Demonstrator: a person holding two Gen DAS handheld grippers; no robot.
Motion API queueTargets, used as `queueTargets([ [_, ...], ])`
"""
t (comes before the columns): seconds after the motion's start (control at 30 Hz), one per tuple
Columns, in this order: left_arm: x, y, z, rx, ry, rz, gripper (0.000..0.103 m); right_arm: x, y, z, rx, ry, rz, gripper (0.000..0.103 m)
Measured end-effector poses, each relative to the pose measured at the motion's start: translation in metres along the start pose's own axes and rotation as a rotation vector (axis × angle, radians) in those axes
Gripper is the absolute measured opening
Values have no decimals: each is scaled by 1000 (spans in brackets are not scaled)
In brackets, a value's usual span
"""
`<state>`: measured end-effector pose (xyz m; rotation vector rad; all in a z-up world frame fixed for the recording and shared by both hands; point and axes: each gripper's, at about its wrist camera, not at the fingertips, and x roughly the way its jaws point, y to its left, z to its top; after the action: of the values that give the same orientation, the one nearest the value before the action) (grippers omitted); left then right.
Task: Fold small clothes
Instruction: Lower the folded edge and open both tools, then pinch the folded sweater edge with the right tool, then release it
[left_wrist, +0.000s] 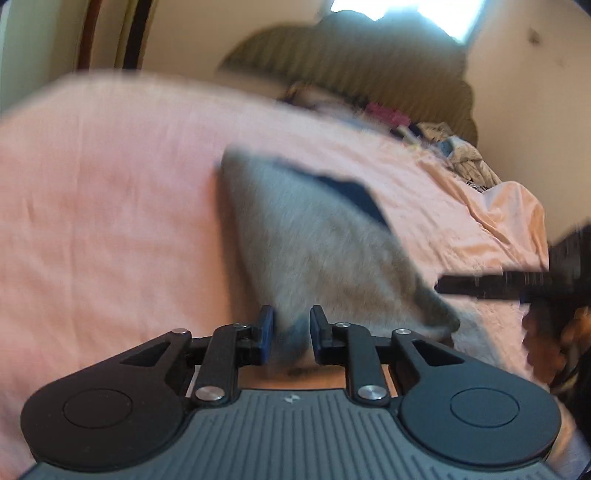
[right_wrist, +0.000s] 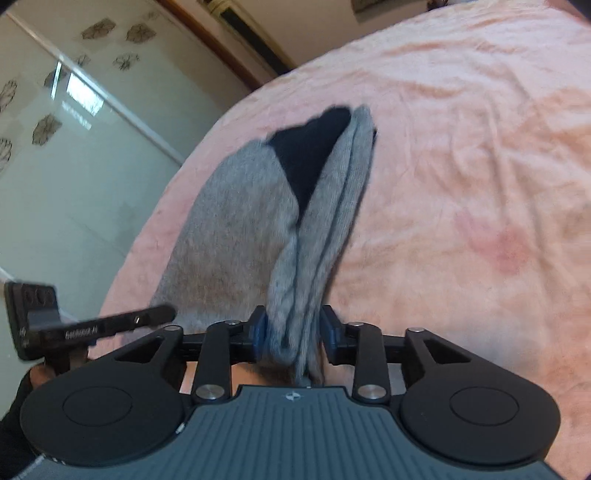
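Observation:
A small grey garment (left_wrist: 314, 240) with a dark navy patch lies on the pink bedsheet (left_wrist: 110, 203). My left gripper (left_wrist: 291, 328) is shut on its near edge, with grey cloth between the blue pads. In the right wrist view the same garment (right_wrist: 236, 221) rises in a bunched fold from the sheet (right_wrist: 461, 184), and my right gripper (right_wrist: 293, 332) is shut on that thick fold. The right gripper's body shows at the right edge of the left wrist view (left_wrist: 517, 286). The left gripper's body shows at the lower left of the right wrist view (right_wrist: 92, 325).
A pile of other clothes (left_wrist: 454, 155) lies at the far right of the bed, in front of a dark headboard (left_wrist: 351, 66). A tiled floor (right_wrist: 74, 166) lies beyond the bed's left edge. A wall with a door frame (right_wrist: 229, 40) stands behind.

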<state>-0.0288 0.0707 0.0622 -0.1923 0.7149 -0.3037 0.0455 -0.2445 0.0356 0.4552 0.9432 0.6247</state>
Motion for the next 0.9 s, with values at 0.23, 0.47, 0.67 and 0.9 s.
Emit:
queueTargets([
  [0.23,73,-57,9,198,24,55,78,47,42,84,-51,-85,37,47],
  [0.47,82,-55,-12,268,18,62,78,135,26,113,-59,16,-157,21],
  [0.67,80,-53,-17,264,-4,53,78,114,18,109,34,24,-142,26],
  [0.9,78,-54,-17,275,-5,51,81,94,42,50,-204,31,-123,38],
])
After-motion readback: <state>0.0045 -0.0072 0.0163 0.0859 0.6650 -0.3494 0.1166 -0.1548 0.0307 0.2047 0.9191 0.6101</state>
